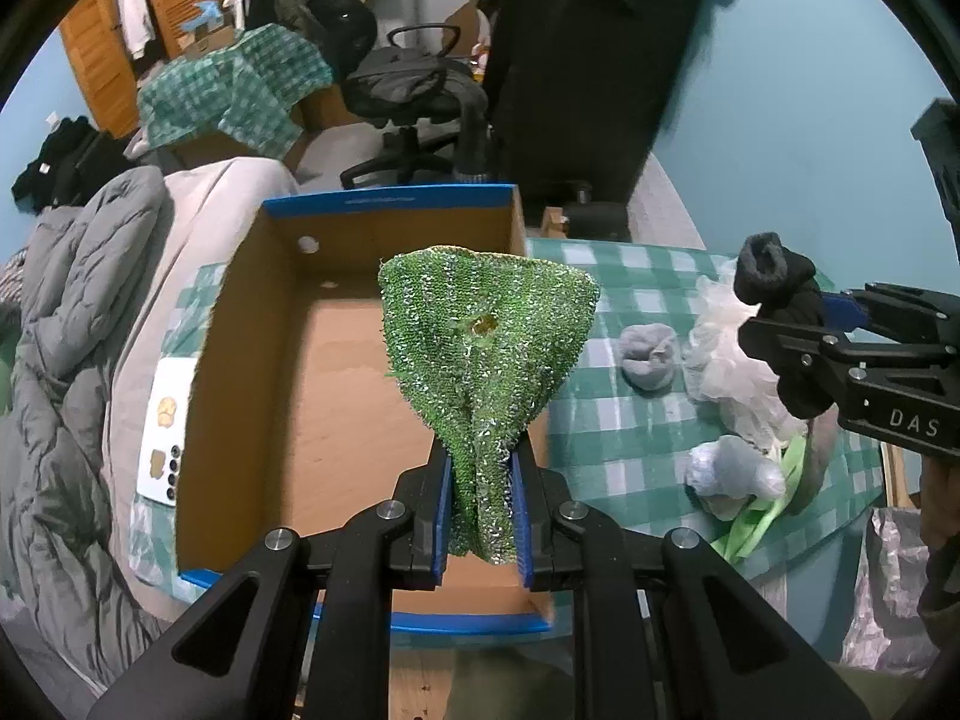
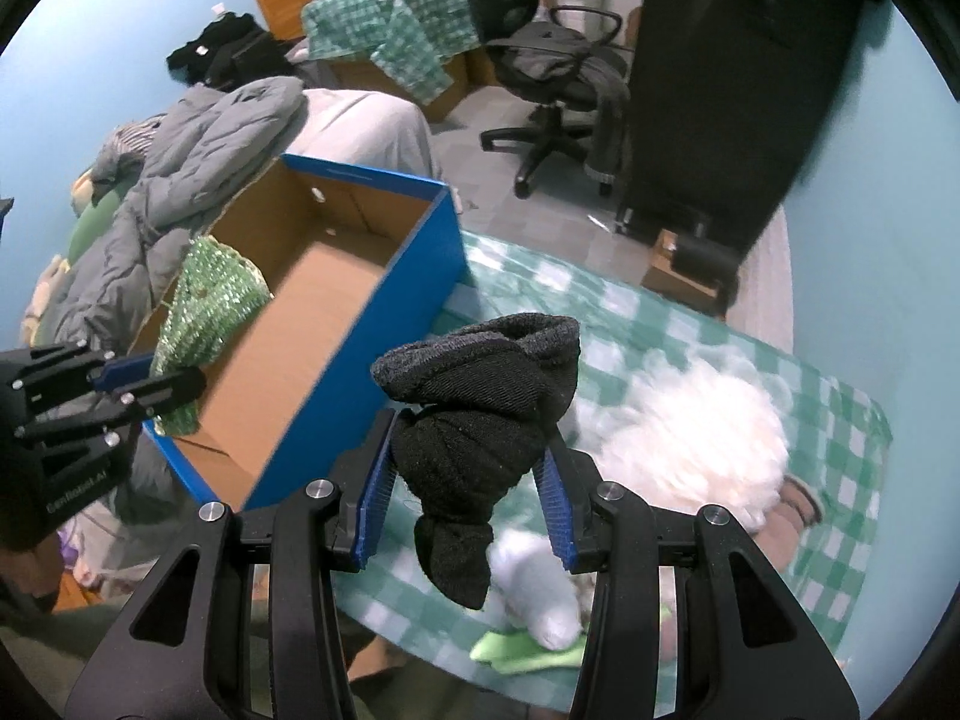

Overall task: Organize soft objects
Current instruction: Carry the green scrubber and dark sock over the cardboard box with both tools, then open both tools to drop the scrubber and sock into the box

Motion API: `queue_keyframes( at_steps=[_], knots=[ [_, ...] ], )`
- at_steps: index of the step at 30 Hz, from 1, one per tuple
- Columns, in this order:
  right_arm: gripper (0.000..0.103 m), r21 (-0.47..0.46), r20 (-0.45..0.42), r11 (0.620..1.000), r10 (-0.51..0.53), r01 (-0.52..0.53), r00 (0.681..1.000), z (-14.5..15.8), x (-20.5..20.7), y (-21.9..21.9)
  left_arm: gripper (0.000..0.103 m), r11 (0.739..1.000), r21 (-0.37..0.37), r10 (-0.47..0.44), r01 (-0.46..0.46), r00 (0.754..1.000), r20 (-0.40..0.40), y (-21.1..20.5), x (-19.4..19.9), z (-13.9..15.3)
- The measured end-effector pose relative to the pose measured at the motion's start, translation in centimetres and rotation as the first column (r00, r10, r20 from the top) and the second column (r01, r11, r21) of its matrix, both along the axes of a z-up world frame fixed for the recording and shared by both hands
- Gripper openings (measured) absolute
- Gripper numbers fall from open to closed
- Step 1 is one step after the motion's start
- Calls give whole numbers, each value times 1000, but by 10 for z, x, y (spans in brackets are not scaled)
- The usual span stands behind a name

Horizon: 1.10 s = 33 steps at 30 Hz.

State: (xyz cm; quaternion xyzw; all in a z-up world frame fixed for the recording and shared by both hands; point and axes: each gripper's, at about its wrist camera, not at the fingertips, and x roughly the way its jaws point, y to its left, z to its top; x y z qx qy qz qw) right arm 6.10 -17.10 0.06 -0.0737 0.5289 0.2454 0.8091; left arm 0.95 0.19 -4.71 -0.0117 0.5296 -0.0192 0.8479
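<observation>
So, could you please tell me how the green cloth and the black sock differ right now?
The green cloth is flat, glittery and pinched thin by the left gripper; the black sock is a matte, bulky bundle, so the right gripper stands wider. The cloth hangs over the box; the sock is beside it. Both are held aloft.

Your left gripper [image 1: 480, 480] pointed steeply downward, its blue pads [image 1: 444, 516] pinched nearly together on the green cloth [image 1: 489, 336]. Your right gripper [image 2: 468, 480] tilted down likewise, jaws partway apart and clamped on the rolled black sock [image 2: 480, 414], off to the left one's right.
</observation>
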Motion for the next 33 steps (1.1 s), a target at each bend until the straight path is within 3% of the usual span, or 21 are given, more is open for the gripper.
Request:
queue_keyframes(
  at_steps=[20,33],
  knots=[
    [43,17,-36,987,161,-161,986,-13,22,103,17,993,27,112,-112,993,-27,80,7,-22],
    [43,10,-88,983,184,-184,979,-32,29,150,17,995,12,103,-103,991,-80,100,15,-41]
  ],
)
